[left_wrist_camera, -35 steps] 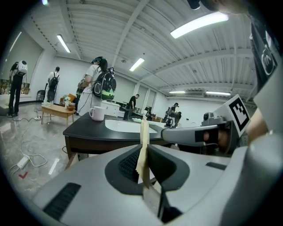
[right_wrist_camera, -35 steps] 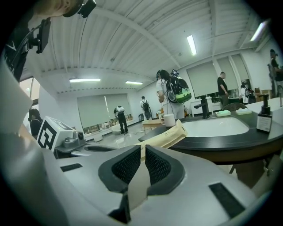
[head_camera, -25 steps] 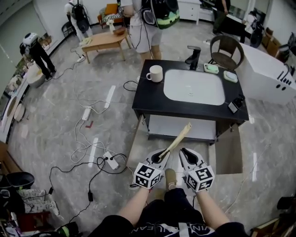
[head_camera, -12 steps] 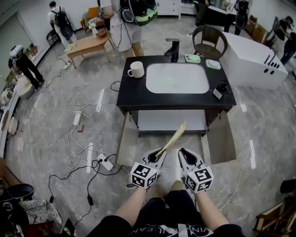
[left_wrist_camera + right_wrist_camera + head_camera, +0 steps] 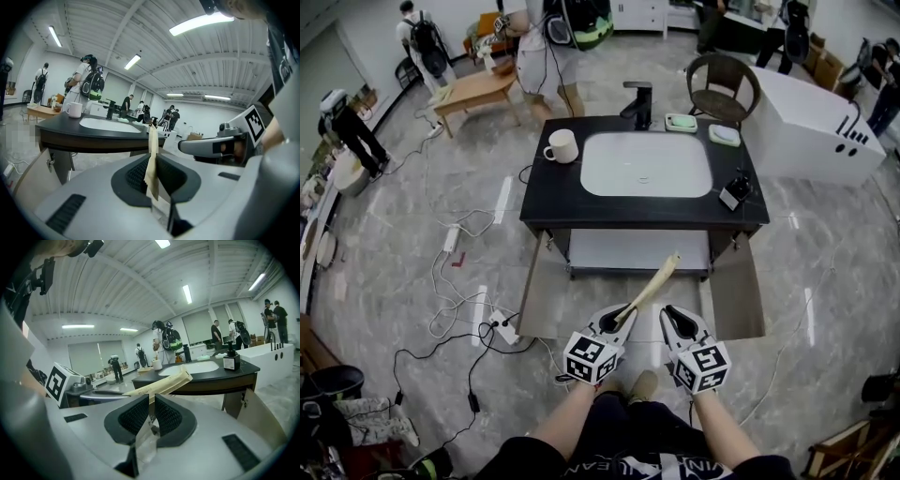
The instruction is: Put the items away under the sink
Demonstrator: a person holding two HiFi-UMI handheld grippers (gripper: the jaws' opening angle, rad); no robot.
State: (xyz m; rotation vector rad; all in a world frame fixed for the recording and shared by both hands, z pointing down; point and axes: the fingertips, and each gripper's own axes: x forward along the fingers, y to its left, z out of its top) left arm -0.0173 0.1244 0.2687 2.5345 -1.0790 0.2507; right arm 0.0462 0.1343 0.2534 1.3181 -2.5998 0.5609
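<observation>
A long cream packet (image 5: 654, 286) sticks out of my left gripper (image 5: 623, 317), which is shut on its near end; its far end points at the open cabinet under the sink. In the left gripper view the packet (image 5: 152, 154) stands edge-on between the pads of the left gripper (image 5: 151, 164). My right gripper (image 5: 670, 317) hovers beside it, shut with nothing held. In the right gripper view the packet (image 5: 164, 384) crosses just beyond the right gripper (image 5: 151, 408). The black vanity (image 5: 553, 202) has both cabinet doors (image 5: 544, 295) swung open over a white shelf (image 5: 637, 251).
On the counter stand a mug (image 5: 562, 145), a black faucet (image 5: 639, 101), two soap dishes (image 5: 680, 122) and a small dark bottle (image 5: 733, 192). Cables and a power strip (image 5: 502, 326) lie on the floor at left. A chair (image 5: 722, 80), a white tub (image 5: 811, 117) and people are behind.
The view has swung, so the vanity now sits more centred with both open doors in full sight. Both grippers stay low in the frame, the left still holding the packet.
</observation>
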